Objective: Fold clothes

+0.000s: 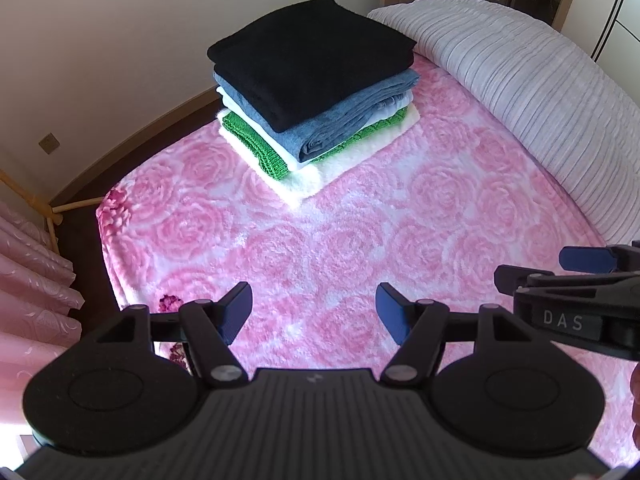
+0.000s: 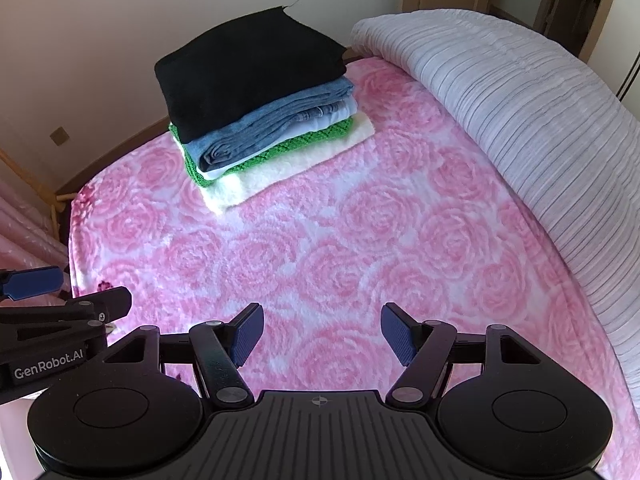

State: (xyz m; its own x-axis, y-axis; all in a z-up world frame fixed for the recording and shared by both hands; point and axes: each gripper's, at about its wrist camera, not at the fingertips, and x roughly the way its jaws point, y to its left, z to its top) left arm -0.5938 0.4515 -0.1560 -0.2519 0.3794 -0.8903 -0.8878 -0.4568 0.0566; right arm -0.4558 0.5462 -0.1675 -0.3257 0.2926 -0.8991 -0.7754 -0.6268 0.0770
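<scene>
Both tongs, left (image 1: 316, 312) and right (image 2: 322, 332), spread apart, empty; folded clothes stack (image 1: 312, 92) well beyond.

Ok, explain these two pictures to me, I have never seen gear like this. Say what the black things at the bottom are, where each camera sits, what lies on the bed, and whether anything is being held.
There is no robot here. A person holds a two-finger tool in each hand, and each tool carries a wide-angle camera that looks forward along its fingers. One picture comes from the left gripper, the other from the right gripper; each also shows at the edge of the other's view. The blue parts are the finger pads. Both stand open with nothing between them, so nothing is held.

Below them lies a pink rose-patterned blanket on a bed. At its far end sits a stack of folded clothes: black on top, then blue, white, green and cream. A pale ribbed quilt lies rolled along the right side.
</scene>
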